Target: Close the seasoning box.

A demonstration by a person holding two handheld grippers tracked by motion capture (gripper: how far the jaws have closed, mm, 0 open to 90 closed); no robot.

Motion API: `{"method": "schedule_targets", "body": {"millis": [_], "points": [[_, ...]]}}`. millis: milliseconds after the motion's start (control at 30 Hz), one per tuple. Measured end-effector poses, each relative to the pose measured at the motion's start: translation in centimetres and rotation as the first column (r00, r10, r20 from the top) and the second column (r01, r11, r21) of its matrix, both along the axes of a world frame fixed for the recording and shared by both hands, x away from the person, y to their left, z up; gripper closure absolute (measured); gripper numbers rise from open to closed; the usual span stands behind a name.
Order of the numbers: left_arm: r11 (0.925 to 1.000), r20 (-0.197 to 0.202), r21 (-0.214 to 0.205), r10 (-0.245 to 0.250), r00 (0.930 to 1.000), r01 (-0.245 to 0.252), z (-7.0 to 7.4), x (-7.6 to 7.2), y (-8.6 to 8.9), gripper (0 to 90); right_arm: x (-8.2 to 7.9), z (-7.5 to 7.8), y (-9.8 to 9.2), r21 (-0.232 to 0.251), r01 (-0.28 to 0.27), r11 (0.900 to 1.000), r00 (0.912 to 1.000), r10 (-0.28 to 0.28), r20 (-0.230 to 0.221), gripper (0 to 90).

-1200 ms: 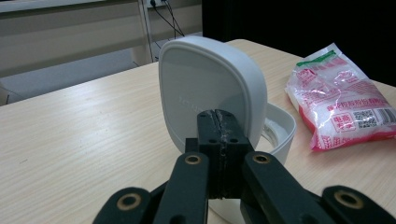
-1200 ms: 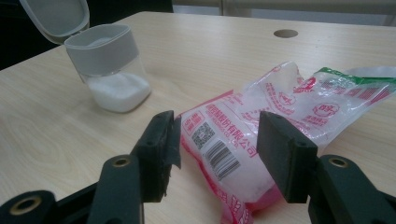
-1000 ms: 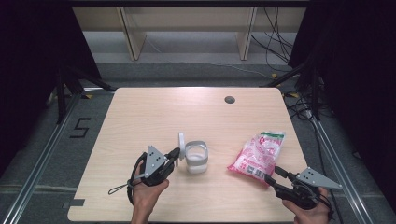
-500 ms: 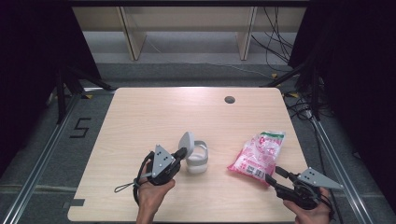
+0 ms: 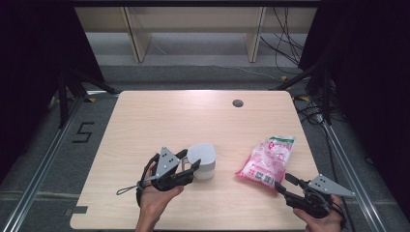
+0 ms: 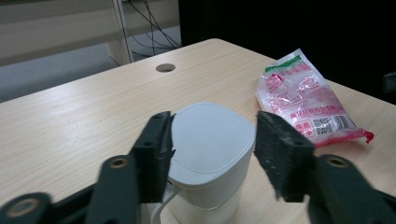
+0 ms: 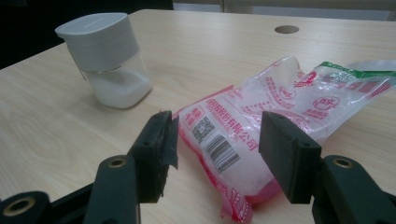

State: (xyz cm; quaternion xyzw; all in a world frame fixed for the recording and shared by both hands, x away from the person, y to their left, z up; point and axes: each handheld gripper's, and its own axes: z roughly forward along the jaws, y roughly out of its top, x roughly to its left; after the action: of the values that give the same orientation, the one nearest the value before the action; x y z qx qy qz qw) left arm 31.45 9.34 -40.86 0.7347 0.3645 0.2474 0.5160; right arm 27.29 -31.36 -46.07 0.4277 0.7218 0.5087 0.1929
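A small clear jar [image 5: 202,161] with a white lid and white powder inside stands on the wooden table [image 5: 169,121], its lid down flat. My left gripper [image 5: 190,161] is at the jar's left side. Its jaws have just been opening and now stand on either side of the lid [image 6: 210,137], pads not pressing. A pink and clear plastic bag [image 5: 268,159] of white grains lies to the right. My right gripper [image 5: 284,182] is open at the bag's near end [image 7: 233,154], which lies between and just beyond the jaws. The jar [image 7: 107,60] stands farther off.
A round cable hole [image 5: 237,103] sits near the table's far edge. Shelving legs and cables [image 5: 285,43] are on the floor behind the table. A floor marking "5" [image 5: 83,131] lies at the left. The far half of the tabletop is bare wood.
The jar's lid, upright a second ago and tilted half a second ago, now lies flat on the jar. My left gripper's jaws have opened around it. The right gripper has stayed put.
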Motion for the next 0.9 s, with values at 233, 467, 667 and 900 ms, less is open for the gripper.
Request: {"method": "schedule_targets", "body": {"millis": [233, 467, 667, 900], "points": [[0.9991, -0.006, 0.008, -0.041, 0.9991, 0.041, 0.0, -1.0, 0.0, 31.8, 0.0, -0.2, 0.1, -0.006, -0.007, 1.0000, 0.9998, 0.007, 0.018, 44.4], [0.9972, -0.024, -0.031, -0.069, 0.9974, 0.068, -1.3, -2.5, 0.0, 29.9, 0.0, -0.2, 0.2, -0.009, -0.016, 0.9998, 0.9999, 0.016, -0.002, 43.7], [0.9940, -0.006, -0.037, -0.103, 0.9947, 0.103, -2.4, -3.5, 0.4, 29.4, -0.1, -0.2, 0.4, 0.001, -0.012, 0.9999, 0.9999, 0.012, -0.002, 43.6], [0.9933, -0.017, -0.027, -0.113, 0.9935, 0.112, -3.4, -3.8, 0.7, 29.0, 0.0, -0.2, 0.3, -0.013, -0.021, 0.9997, 0.9997, 0.021, 0.015, 43.6]]}}
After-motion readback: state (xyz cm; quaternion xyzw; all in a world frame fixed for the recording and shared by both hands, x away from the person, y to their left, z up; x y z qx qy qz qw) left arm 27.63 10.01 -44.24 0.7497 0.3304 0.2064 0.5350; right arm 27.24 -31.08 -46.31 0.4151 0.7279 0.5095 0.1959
